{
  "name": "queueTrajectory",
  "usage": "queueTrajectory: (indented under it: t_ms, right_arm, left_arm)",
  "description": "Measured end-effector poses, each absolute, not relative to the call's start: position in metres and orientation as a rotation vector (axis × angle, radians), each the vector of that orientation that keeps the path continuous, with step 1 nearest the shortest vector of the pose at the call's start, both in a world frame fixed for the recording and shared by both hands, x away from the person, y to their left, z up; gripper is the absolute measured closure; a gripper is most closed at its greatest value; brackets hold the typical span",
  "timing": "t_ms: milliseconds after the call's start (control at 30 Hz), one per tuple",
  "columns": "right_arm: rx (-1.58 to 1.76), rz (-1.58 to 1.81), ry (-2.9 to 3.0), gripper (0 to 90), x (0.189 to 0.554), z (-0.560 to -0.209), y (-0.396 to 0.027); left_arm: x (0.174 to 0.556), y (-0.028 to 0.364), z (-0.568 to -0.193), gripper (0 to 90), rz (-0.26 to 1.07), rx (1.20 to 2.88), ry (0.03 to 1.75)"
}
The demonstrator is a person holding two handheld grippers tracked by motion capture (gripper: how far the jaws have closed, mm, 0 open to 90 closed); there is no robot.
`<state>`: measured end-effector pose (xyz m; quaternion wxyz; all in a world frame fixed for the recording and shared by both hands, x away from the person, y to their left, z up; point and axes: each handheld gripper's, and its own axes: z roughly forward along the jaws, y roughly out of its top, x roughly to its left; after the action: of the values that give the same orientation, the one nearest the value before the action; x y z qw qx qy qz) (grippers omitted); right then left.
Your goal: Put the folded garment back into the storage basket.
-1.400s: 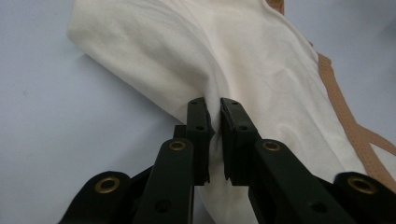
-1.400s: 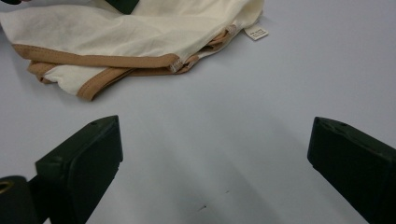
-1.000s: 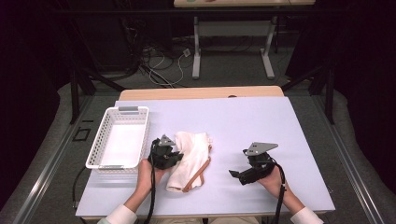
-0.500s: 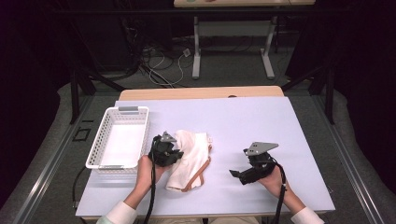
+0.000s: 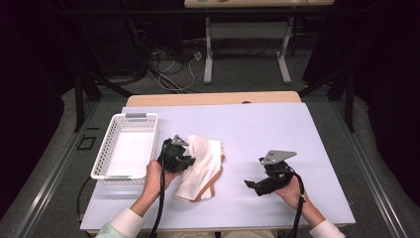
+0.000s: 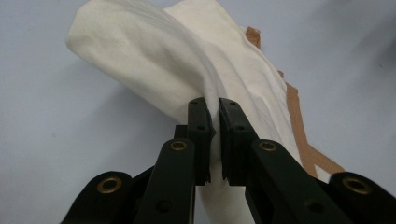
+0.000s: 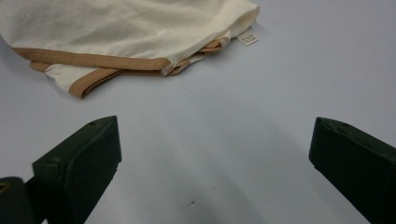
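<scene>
Plastic forms the white, perforated rectangular basket (image 5: 112,153) at the left of the pale lilac tabletop (image 5: 257,129), with a grey handle at its far end and its floor bare. Just beside its right wall, the person's left hand (image 5: 156,177) comes up from the bottom edge in a light cuff and holds the black left gripper (image 5: 183,159), whose cable trails back along the forearm. In the left gripper view the left gripper (image 6: 215,112) has its 2 black jaws pressed nearly together, pinching a raised fold of the cream cloth garment with tan-brown trim (image 6: 187,70), and the fabric is drawn up into a ridge that runs away from the jaw tips. In the high view that same garment (image 5: 203,166) lies crumpled just left of the table's middle, near the basket but apart from it, its brown-edged end pointing toward the person. Well apart from it, at the right, the person's right hand (image 5: 289,186) holds the black right gripper (image 5: 252,184) low over the table, a grey three-cornered plate (image 5: 278,155) on top, its tips pointing left toward the cloth. In the right gripper view the right gripper (image 7: 212,144) has its 2 jaws spread wide with only bare tabletop between them, and the garment lies beyond them, a small white label (image 7: 246,38) showing at its hem.
</scene>
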<state>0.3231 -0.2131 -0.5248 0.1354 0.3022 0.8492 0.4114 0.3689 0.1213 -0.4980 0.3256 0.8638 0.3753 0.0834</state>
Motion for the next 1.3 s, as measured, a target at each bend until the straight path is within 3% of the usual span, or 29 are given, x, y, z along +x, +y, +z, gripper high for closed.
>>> queueTrajectory:
  t_ms: [1300]
  right_arm:
    - [0.882, 1.191, 2.471, 0.0, 0.325, -0.528, -0.212]
  left_arm:
    - [0.383, 0.144, -0.428, 84.5, 0.437, 2.438, 0.961]
